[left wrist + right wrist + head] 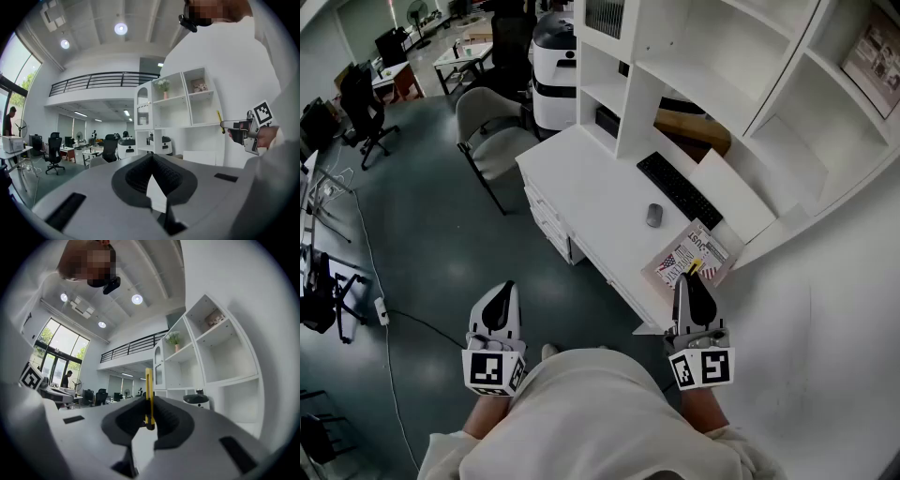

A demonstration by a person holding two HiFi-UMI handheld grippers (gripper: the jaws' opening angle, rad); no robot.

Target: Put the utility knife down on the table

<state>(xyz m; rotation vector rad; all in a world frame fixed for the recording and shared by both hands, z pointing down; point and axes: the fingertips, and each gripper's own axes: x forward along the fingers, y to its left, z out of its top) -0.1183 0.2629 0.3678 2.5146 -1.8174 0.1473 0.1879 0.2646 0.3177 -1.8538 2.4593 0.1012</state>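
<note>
A thin yellow utility knife (pixel 149 399) stands upright between the black pads of my right gripper (pixel 148 414), which is shut on it. In the head view that gripper (pixel 694 281) hovers over the near end of the white desk (pixel 591 187), and the knife's yellow tip (pixel 695 268) shows above a magazine (pixel 686 257). My left gripper (pixel 500 295) hangs over the grey floor left of the desk. Its jaws (pixel 152 159) are shut with nothing between them. The left gripper view also catches the right gripper (pixel 243 131) holding the knife (pixel 219 121).
On the desk lie a black keyboard (pixel 680 190) and a grey mouse (pixel 653 216). White shelving (pixel 722 56) rises behind it. A grey chair (pixel 492 131) stands at the desk's far end, with a printer (pixel 553 66) beyond. A cable and power strip (pixel 381 310) lie on the floor.
</note>
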